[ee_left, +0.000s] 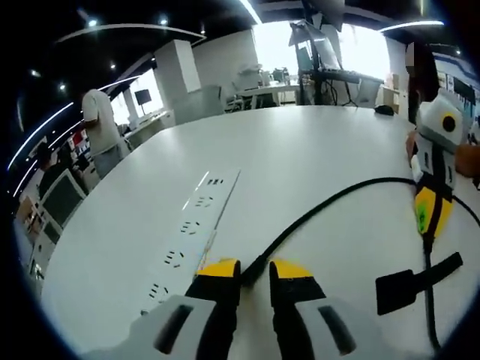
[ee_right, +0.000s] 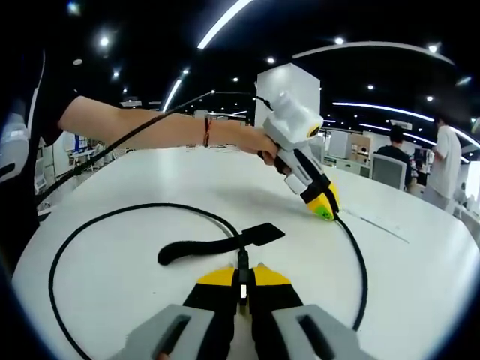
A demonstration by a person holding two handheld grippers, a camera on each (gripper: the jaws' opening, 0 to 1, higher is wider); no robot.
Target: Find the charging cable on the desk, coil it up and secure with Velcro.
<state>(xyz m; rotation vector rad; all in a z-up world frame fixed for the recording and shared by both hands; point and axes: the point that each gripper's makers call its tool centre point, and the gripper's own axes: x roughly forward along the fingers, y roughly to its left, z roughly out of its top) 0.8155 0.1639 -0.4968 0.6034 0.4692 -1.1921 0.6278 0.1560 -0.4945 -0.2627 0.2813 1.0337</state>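
A black charging cable (ee_left: 330,201) lies on the white table (ee_left: 315,142) and curves from my left gripper (ee_left: 255,271) over to my right gripper (ee_left: 427,219). Both sets of yellow-tipped jaws are shut on the cable. A black Velcro strap (ee_left: 411,283) sticks out sideways from the cable just below the right gripper. In the right gripper view, the cable (ee_right: 112,217) makes a wide loop on the table, and the Velcro strap (ee_right: 214,244) lies flat just beyond my right gripper (ee_right: 242,283). My left gripper (ee_right: 324,207), held by a person's hand, pins the cable farther along.
A white power strip (ee_left: 189,241) is set into the table left of the left gripper. Desks, monitors and a standing person (ee_left: 101,124) fill the room behind. A person's bare arm (ee_right: 157,129) reaches across the table. Other people (ee_right: 446,169) stand at the right.
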